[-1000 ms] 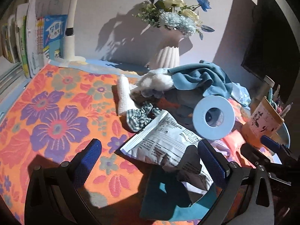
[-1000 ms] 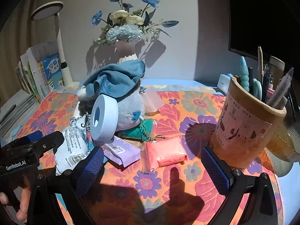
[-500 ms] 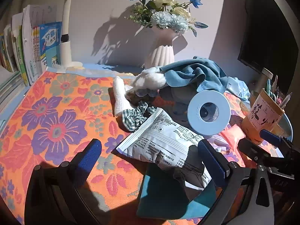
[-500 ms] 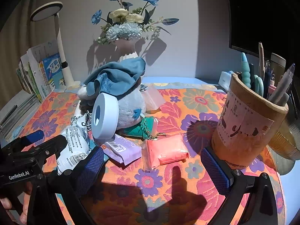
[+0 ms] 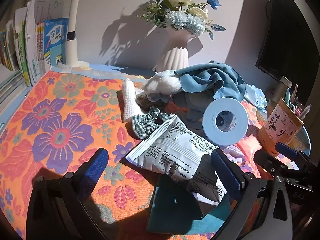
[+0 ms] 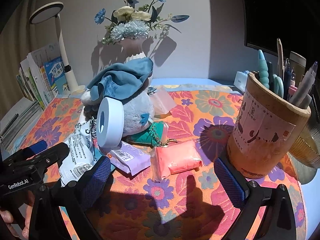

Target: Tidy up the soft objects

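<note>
Sunlit and crowded, the counter [image 6: 200,104] wears a floral cloth in orange, pink and purple, with a pale wall behind. At the back stands a white ribbed vase [image 5: 174,54] of blue and cream flowers, with a row of books [image 5: 30,46] and a white lamp [image 6: 60,46] off to one side.

Soft things lie heaped in the middle. A blue cloth [image 5: 210,80] is draped over a grey plush toy [image 6: 138,112], and a roll of pale blue tape [image 6: 109,120] stands on edge against the plush. Beside the heap lie a white knitted piece [image 5: 129,102] and a green checked scrunchie [image 5: 148,122], touching each other. A white printed packet [image 5: 174,152] rests partly on a teal pad [image 5: 180,206]. Nearer the right side sit a purple packet [image 6: 128,158], a pink pouch [image 6: 178,158] and a teal pouch with a chain [image 6: 156,134]. A wooden pen holder [image 6: 266,136] full of pens stands well apart from the heap.

The left gripper [image 5: 160,174] hangs just above the white packet with its jaws spread wide, grasping nothing. The right gripper [image 6: 162,180] is likewise released, its blue pads [image 6: 230,178] parted over bare cloth just in front of the pink pouch.
</note>
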Demonstrator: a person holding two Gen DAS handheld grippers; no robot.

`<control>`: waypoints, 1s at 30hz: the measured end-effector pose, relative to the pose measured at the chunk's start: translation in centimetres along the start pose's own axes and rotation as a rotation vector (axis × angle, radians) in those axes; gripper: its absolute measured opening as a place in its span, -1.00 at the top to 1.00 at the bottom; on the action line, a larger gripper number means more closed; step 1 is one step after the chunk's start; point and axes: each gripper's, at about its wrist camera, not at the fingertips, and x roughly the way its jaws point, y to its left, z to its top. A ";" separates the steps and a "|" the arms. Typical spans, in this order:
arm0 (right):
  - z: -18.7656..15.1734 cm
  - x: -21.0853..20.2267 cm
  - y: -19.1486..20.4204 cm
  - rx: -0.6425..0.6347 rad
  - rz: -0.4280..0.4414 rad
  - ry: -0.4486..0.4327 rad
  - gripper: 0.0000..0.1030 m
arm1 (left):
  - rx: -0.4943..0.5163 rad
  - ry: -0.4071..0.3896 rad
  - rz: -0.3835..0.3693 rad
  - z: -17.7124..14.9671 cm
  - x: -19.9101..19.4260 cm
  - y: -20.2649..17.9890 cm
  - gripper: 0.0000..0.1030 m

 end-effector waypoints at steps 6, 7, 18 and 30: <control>0.2 0.3 -0.1 -0.005 -0.003 0.018 -1.00 | -0.009 0.003 -0.003 -0.1 0.1 0.1 -0.98; 0.2 0.3 -0.1 -0.004 -0.004 0.019 -1.00 | -0.011 0.004 -0.004 -0.1 0.1 0.1 -0.98; 0.2 0.4 0.0 -0.014 -0.004 0.026 -1.00 | -0.014 0.006 -0.006 -0.2 0.1 0.2 -0.98; 0.1 0.3 -0.2 -0.005 0.005 0.023 -1.00 | -0.014 0.007 -0.007 -0.3 0.1 0.1 -0.99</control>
